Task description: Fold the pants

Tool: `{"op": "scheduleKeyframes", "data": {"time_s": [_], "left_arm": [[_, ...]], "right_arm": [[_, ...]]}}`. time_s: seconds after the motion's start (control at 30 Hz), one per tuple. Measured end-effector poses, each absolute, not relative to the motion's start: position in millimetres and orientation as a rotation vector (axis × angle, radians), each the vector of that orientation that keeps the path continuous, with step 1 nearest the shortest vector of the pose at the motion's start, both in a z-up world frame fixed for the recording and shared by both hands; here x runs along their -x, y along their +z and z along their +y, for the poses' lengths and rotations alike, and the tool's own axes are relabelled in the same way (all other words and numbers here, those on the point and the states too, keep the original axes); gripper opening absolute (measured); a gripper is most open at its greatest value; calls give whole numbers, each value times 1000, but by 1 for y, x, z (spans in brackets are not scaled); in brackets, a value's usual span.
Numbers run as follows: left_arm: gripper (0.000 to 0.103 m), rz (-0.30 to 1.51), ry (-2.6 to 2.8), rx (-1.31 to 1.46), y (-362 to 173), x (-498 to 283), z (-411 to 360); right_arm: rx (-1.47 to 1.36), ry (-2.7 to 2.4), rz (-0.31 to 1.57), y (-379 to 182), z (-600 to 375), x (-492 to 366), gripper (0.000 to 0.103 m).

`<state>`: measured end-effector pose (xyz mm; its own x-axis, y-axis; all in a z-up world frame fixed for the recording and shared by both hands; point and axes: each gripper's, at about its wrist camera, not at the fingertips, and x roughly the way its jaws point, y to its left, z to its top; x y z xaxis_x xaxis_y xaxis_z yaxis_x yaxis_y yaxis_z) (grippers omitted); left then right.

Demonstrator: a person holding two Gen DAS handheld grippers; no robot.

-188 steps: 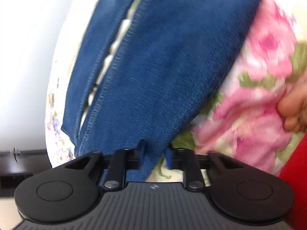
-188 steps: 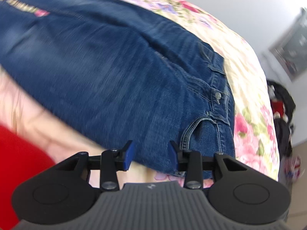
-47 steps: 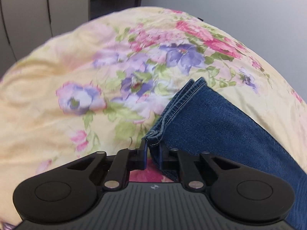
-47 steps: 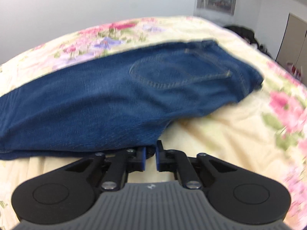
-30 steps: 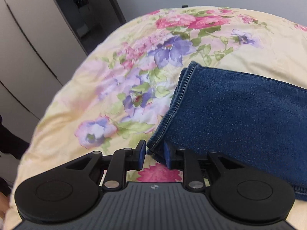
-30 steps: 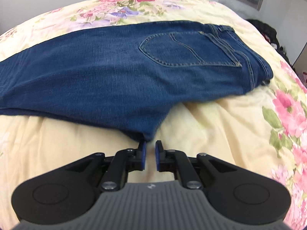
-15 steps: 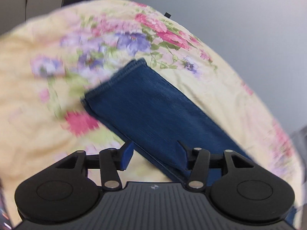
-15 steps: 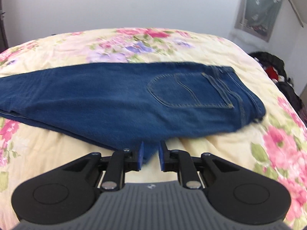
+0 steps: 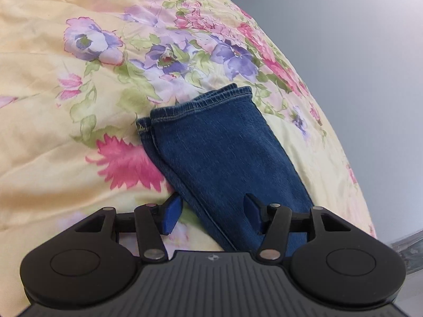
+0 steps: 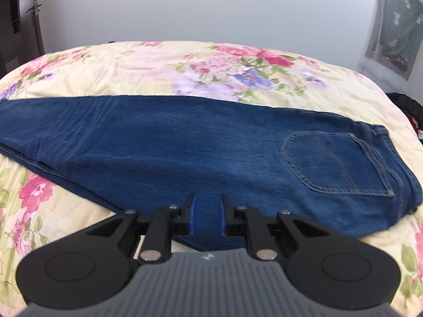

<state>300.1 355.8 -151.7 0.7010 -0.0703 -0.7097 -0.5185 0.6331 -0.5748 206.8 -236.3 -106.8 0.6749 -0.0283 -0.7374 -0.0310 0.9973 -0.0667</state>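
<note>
both jaws apart above jeans [image 10: 185,142] on floral bedspread [image 9: 53,137]

You have one pair of dark blue denim pants [image 10: 185,142] laid lengthwise, both legs stacked so two hems [image 9: 195,105] show at one end. One stitched back pocket [image 10: 335,161] faces up. One yellow floral bedspread [image 9: 53,142] lies beneath. Two black grippers: left gripper [image 9: 212,218], right gripper [image 10: 206,218].
</note>
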Motion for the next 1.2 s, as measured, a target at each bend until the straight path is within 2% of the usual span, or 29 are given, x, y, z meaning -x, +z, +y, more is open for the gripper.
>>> {"op": "scheduleKeyframes", "data": {"time_s": [0.1, 0.13, 0.23, 0.4, 0.5, 0.57, 0.7, 0.73, 0.77, 1.0, 1.2], "left_arm": [[55, 767, 325, 810, -157, -308, 357], [41, 763, 341, 789, -157, -310, 357], [18, 764, 391, 742, -156, -313, 359], [13, 790, 396, 666, -156, -320, 357], [13, 808, 398, 632, -157, -325, 355], [17, 820, 402, 554, -152, -327, 347], [44, 835, 432, 396, -132, -322, 329], [44, 839, 434, 374, -126, -318, 326], [44, 847, 432, 336, -120, -315, 320], [44, 773, 131, -119, -85, -289, 230], [44, 746, -160, -472, -100, -273, 153]], "right_arm": [[114, 8, 830, -114, -221, -226, 11], [120, 10, 831, -117, -217, -233, 11], [126, -9, 863, -129, -211, -250, 11], [59, -14, 970, -162, -222, -248, 10], [92, -2, 982, -164, -222, -238, 10], [87, 2, 993, -160, -226, -236, 10], [138, 62, 892, -133, -214, -218, 15], [168, 97, 867, -129, -205, -214, 23], [192, 132, 848, -126, -196, -210, 25], [354, 333, 749, -134, -119, -209, 26], [434, 367, 698, -144, -78, -216, 26]]}}
